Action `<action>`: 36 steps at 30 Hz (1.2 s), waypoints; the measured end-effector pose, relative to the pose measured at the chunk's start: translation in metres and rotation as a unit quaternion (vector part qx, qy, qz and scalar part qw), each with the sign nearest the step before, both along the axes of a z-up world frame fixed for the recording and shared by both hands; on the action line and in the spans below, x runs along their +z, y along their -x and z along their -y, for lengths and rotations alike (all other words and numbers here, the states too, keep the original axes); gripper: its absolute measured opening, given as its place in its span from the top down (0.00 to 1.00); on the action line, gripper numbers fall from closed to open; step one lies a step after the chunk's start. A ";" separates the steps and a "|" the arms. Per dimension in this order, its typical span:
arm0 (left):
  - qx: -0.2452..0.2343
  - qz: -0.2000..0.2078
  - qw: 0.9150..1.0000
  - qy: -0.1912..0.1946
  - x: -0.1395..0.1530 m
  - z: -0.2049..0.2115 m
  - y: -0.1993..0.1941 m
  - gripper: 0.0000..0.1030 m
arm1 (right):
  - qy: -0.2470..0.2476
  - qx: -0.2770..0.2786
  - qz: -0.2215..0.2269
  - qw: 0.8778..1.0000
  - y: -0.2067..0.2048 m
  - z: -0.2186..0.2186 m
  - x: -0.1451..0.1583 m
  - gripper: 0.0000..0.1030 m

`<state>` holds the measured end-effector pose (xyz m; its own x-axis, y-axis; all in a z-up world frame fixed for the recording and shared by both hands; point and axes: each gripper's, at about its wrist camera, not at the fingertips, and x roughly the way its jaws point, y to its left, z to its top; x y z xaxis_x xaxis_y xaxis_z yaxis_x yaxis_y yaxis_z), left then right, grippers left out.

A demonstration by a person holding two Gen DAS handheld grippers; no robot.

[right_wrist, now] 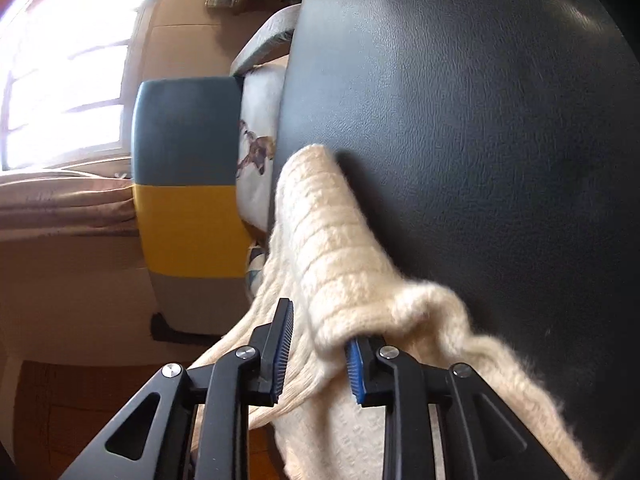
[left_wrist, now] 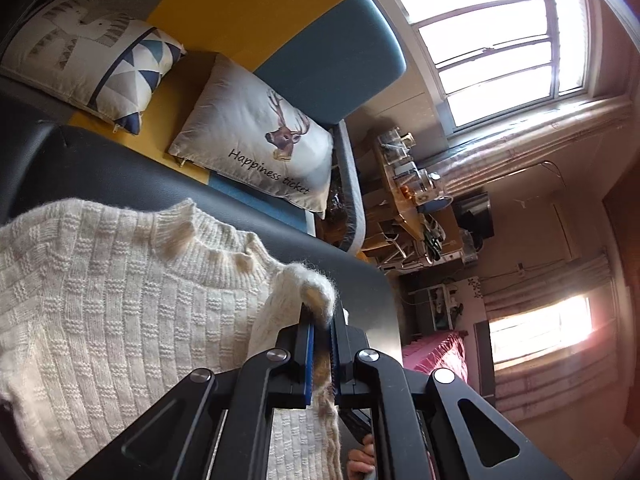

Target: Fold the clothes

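A cream knit sweater (left_wrist: 120, 300) lies spread on a black leather surface (left_wrist: 240, 200), collar toward the far side. My left gripper (left_wrist: 320, 320) is shut on a bunched fold of it near the shoulder, and fuzzy knit sticks out above the blue pads. In the right wrist view another part of the sweater (right_wrist: 320, 240) runs up onto the black surface (right_wrist: 480, 120) and hangs off its edge. My right gripper (right_wrist: 318, 324) is open. The knit lies between its fingers and is draped over the right finger (right_wrist: 354, 372), with a gap at the other pad.
Behind the black surface stands a yellow and blue sofa (left_wrist: 328, 52) with a deer pillow (left_wrist: 260, 136) and a triangle-pattern pillow (left_wrist: 92, 56). A cluttered desk (left_wrist: 412, 200) sits under bright windows. A person's hand (left_wrist: 360, 460) shows below my left gripper. Wooden floor (right_wrist: 60, 400) lies beyond the edge.
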<state>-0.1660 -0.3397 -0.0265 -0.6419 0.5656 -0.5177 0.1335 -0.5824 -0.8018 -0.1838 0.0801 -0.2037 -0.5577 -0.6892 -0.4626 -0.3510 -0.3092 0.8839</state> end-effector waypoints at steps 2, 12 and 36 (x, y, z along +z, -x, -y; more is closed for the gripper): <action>-0.005 -0.005 1.000 0.005 0.005 -0.001 0.000 0.94 | -0.014 -0.008 -0.002 1.000 0.004 -0.001 0.002 0.76; -0.002 0.021 0.999 0.036 -0.007 0.013 0.007 0.94 | -0.031 -0.026 0.000 0.999 0.008 -0.027 -0.006 0.76; 0.052 0.136 0.984 0.104 -0.113 0.049 -0.020 0.93 | -0.166 0.092 -0.039 0.981 0.008 -0.014 0.007 0.77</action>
<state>-0.1460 -0.3889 -0.1392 -0.5124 0.3676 -0.7761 0.3937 -0.7026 -0.5927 -0.1914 0.0939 -0.1969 -0.4806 -0.5999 -0.6397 -0.1986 -0.6361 0.7456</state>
